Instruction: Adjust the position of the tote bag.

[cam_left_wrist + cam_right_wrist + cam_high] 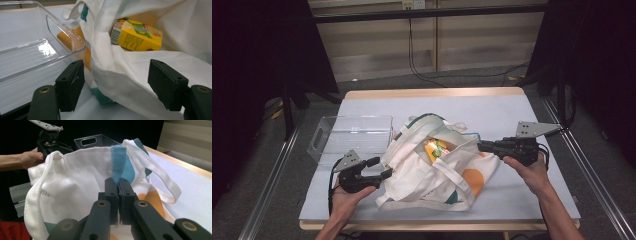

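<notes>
White cotton tote bag (437, 170) with teal and orange printed shapes, lying slumped near the middle of the pale grey tabletop (512, 115), mouth turned upward. Yellow drink carton (435, 149) with green lettering, resting inside the bag, seen through the mouth in the high view and lying on its side in the left gripper view (136, 36). Right gripper (479, 146), held by the person's right hand (527, 172) at the bag's right edge, jaws clenched on the white fabric of the rim just below a blue woven tab (118, 166); a white carrying strap (162, 180) loops off beside that tab. Left gripper (379, 167), held by the left hand (349, 195) at the bag's left edge, jaws released and spread apart, with a fold of the bag's rim (112, 72) lying between them and neither pad pressing on it. Clear rectangular plastic bin (352, 135) with cut-out handles, standing just left of the bag, its corner touching the cloth in the left gripper view (75, 47).
</notes>
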`<state>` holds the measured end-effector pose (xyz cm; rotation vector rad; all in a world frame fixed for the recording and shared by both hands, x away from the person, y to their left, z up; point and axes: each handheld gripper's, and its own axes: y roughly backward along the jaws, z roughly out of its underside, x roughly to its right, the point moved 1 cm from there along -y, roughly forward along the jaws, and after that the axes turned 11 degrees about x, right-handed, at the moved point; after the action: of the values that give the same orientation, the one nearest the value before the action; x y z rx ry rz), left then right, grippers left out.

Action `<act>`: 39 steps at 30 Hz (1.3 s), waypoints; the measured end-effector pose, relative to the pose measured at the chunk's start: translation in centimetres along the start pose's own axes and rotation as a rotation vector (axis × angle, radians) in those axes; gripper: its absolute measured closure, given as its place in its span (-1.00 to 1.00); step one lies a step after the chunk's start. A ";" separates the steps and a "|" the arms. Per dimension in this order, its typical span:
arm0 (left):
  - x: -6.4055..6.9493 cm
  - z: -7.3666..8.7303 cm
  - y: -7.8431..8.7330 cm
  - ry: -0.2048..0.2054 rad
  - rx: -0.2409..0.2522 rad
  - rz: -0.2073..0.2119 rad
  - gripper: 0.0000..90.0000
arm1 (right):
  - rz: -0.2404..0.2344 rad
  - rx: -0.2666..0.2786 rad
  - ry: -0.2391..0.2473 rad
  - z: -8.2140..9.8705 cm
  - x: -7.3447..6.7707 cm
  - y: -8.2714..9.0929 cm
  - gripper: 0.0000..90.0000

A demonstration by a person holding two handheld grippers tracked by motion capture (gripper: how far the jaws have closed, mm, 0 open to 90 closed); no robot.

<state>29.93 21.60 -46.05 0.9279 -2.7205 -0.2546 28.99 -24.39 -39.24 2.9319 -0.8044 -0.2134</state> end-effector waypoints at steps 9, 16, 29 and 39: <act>-0.5 0.1 0.0 0.048 -0.033 -0.015 0.42 | -0.004 -0.015 0.001 0.4 0.0 -0.1 0.95; -0.7 -1.6 0.7 0.063 -0.016 0.031 0.85 | 0.020 -0.018 0.020 -0.2 0.3 0.3 0.95; 0.6 -5.3 0.0 0.022 0.058 0.032 0.91 | 0.121 -0.067 -0.003 1.6 1.8 3.4 0.96; 1.5 -5.5 -1.1 -0.012 0.045 0.062 0.92 | 0.146 -0.099 -0.030 4.0 1.7 4.9 0.97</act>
<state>31.00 19.40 -40.83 0.8551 -2.7715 -0.1887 27.36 -29.68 -42.72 2.7703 -0.9780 -0.2771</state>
